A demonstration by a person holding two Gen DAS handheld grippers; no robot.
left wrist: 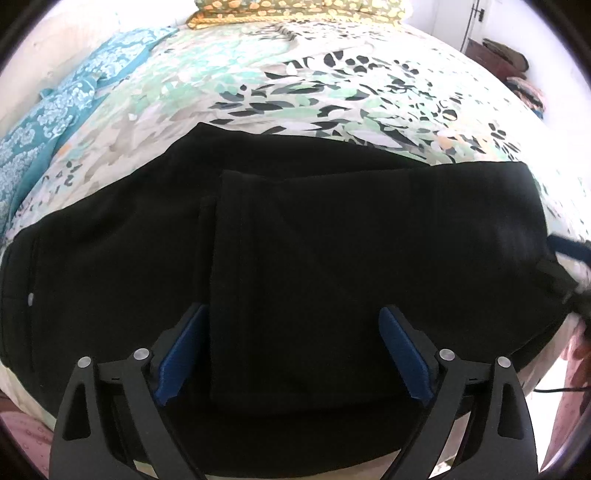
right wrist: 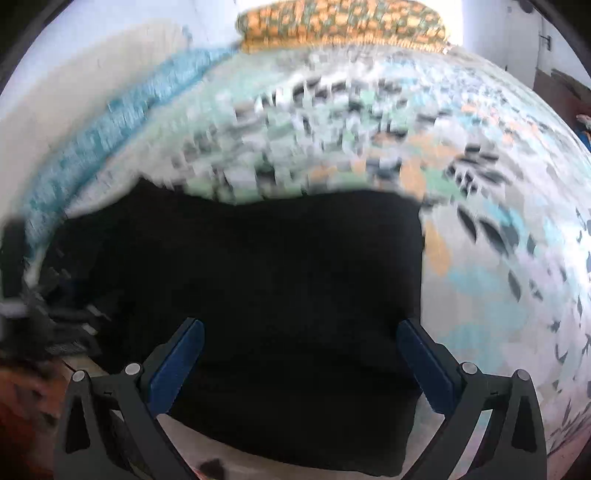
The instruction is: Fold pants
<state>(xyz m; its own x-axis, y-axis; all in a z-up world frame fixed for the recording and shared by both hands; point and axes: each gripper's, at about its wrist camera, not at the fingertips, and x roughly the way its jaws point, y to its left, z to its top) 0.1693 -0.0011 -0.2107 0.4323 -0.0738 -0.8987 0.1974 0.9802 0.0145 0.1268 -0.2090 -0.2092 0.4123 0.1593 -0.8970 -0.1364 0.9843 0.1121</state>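
Observation:
Black pants (left wrist: pixel 295 240) lie folded across the near part of a bed; a narrower upper layer with a straight left edge rests on a wider lower layer. My left gripper (left wrist: pixel 293 314) hovers over the near edge of that upper layer, its blue pads wide apart and pressing on nothing. The right wrist view is blurred: the same black pants (right wrist: pixel 277 277) fill its lower half, their right edge ending on the bedspread. My right gripper (right wrist: pixel 301 328) stands open above them, with cloth only beneath the fingers. At the right edge of the left wrist view the other gripper (left wrist: pixel 565 266) shows as a dark blur.
The bed carries a leaf-patterned bedspread (left wrist: pixel 332 92) in green, grey and black. A teal patterned cloth (left wrist: pixel 66 103) lies along its left side, and a yellow-green pillow (left wrist: pixel 295 11) sits at the far end. A white wall and dark furniture (left wrist: pixel 498 59) are at the far right.

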